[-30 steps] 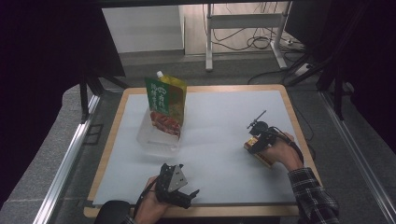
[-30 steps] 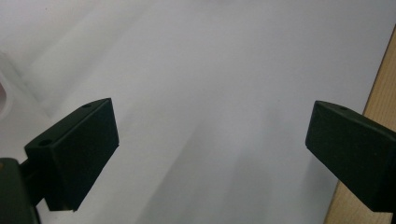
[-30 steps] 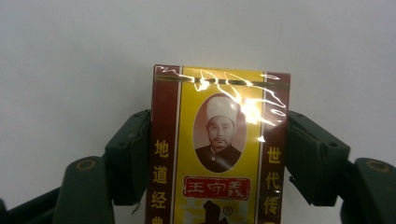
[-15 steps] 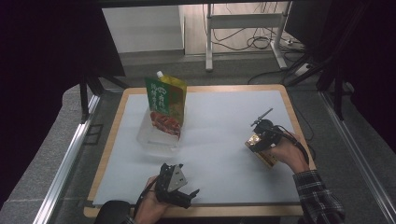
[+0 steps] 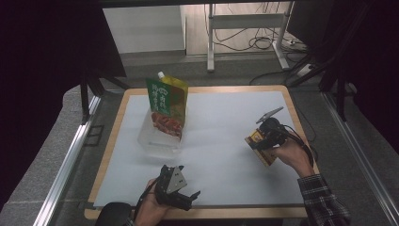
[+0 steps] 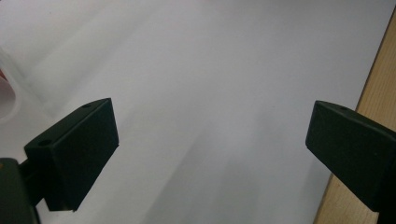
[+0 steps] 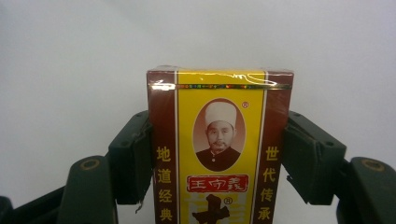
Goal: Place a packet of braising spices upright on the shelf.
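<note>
My right gripper (image 5: 261, 141) is shut on a yellow and brown box (image 5: 259, 149), held tilted a little above the right side of the white mat (image 5: 221, 136). In the right gripper view the box (image 7: 219, 116) stands upright with a black pad pressed on each side of it, between the fingertips of the right gripper (image 7: 219, 154). My left gripper (image 5: 188, 199) rests near the front edge of the mat, open, with nothing between its jaws. The left gripper (image 6: 210, 140) looks along bare white mat.
A green and yellow spouted pouch (image 5: 167, 101) stands in a clear plastic container (image 5: 153, 143) at the back left of the mat. The mat's wooden border (image 5: 107, 155) runs all round. A corner of the container (image 6: 9, 93) edges into the left gripper view.
My right gripper has lifted the box slightly and drifted a little to the right. The left gripper has stayed where it was.
</note>
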The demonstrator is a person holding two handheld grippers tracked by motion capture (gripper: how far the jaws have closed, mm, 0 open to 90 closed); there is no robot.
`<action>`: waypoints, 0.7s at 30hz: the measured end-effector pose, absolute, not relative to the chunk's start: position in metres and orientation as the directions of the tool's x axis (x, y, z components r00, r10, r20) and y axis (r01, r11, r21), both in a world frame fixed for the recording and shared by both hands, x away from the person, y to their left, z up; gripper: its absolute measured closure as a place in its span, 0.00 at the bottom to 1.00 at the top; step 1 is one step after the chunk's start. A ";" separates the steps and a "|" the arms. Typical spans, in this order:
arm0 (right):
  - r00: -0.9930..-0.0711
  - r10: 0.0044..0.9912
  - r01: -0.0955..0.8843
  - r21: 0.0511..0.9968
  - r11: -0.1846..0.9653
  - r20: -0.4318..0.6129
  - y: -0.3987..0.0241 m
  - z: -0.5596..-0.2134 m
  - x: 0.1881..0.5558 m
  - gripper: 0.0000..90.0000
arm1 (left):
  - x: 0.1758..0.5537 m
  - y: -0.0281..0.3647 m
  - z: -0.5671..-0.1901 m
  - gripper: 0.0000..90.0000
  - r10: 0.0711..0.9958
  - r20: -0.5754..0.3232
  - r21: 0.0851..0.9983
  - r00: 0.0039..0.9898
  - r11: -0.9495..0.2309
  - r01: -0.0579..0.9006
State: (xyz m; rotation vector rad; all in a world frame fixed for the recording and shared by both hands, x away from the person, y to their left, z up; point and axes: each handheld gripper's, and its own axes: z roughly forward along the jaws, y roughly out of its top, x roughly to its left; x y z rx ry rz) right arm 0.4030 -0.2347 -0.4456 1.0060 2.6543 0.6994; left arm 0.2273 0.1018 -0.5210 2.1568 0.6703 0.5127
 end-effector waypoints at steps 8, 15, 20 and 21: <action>-0.757 0.653 0.522 0.587 0.619 -0.015 -0.233 -0.437 0.398 0.36 | 0.225 0.103 -0.519 0.03 0.621 0.123 0.796 0.774 -0.527 0.297; -0.773 0.635 0.468 0.663 0.584 -0.013 -0.227 -0.428 0.393 0.36 | 0.220 0.104 -0.519 0.02 0.617 0.138 0.788 0.775 -0.542 0.291; -0.784 0.620 0.417 0.722 0.552 -0.022 -0.222 -0.420 0.390 0.36 | 0.219 0.111 -0.517 0.02 0.630 0.132 0.794 0.766 -0.530 0.299; -0.787 0.617 0.409 0.732 0.545 -0.020 -0.220 -0.418 0.390 0.36 | 0.219 0.110 -0.517 0.02 0.634 0.124 0.799 0.763 -0.520 0.302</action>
